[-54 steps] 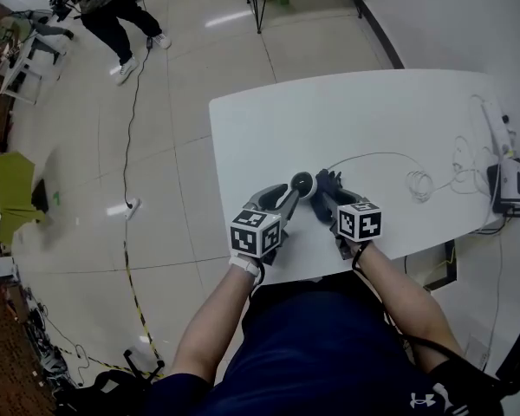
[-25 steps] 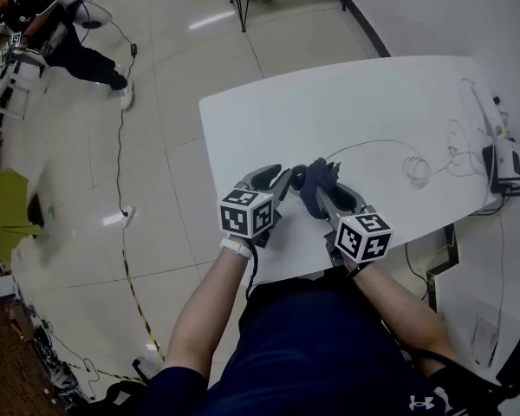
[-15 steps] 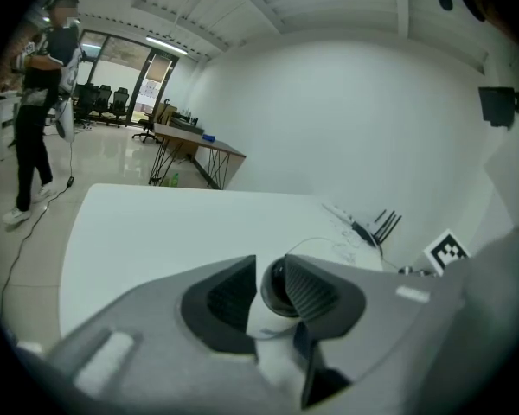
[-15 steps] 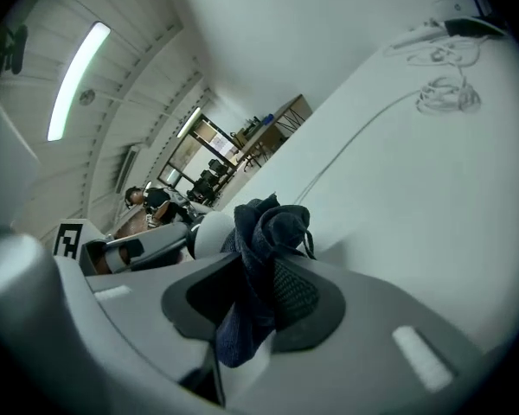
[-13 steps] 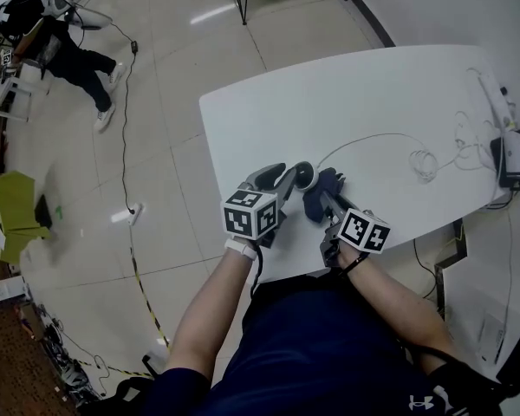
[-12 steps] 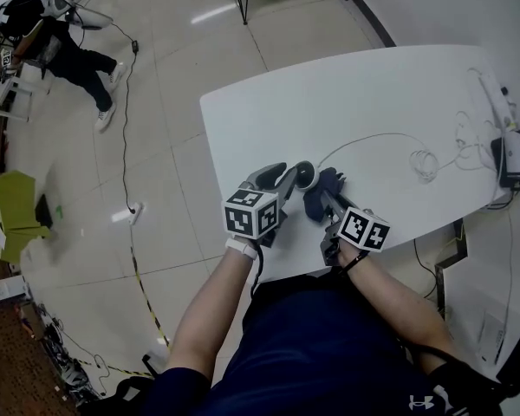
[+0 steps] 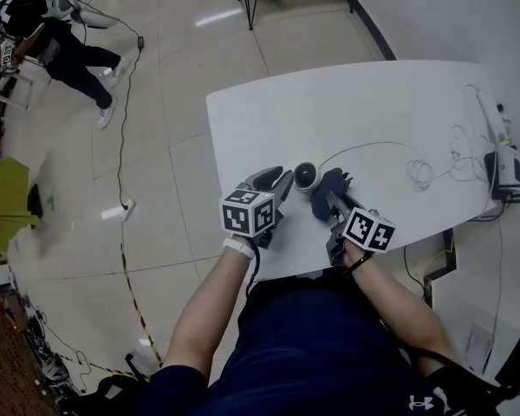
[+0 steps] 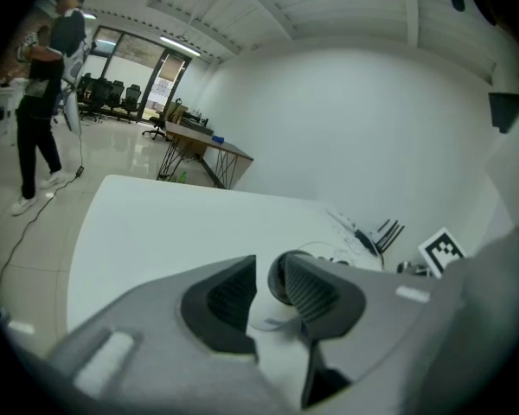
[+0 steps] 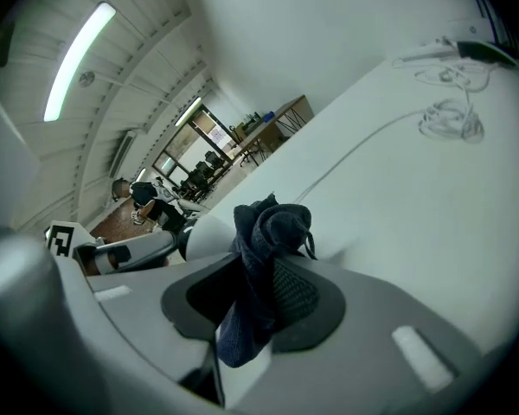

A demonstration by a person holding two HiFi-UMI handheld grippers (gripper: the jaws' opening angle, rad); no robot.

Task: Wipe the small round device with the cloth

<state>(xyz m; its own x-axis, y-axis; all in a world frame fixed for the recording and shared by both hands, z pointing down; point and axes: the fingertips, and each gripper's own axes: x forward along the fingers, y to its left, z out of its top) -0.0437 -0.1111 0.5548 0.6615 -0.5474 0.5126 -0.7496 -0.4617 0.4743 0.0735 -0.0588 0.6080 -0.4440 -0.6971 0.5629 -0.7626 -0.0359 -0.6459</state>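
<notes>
Room: a bright office hall with white walls, ceiling strip lights and, far back in the left gripper view, desks and black chairs.
Floor point(image 7: 156, 102): glossy pale tiles that mirrored the lights, with a dark cord point(image 7: 126, 128) trailing across them.
Table point(image 7: 373, 111): a white top with rounded corners, mostly bare (the clutter kept to its right edge).
Bystander point(image 7: 61, 42): a person in dark clothes stood on the tiles, well apart from the table.
Green object point(image 7: 4, 202): a yellow-green shape lay on the floor at the far left.
Left gripper point(image 8: 266, 275): its jaws stood partly apart, clamped on the edge of the small round device, low over the table's near edge.
Right gripper point(image 9: 258, 271): its jaws were clenched on the cloth, which bunched up past the tips.
White cable point(image 7: 373, 147): it ran across the table from the device to a loose coil near the plug gear point(image 7: 507, 170).
Cloth point(image 7: 329, 183): a dark blue wad, just beside the device on its right; contact could not be made out.
Small round device point(image 7: 306, 177): a white disc with a dark centre, between the two grippers near the table's front edge.
</notes>
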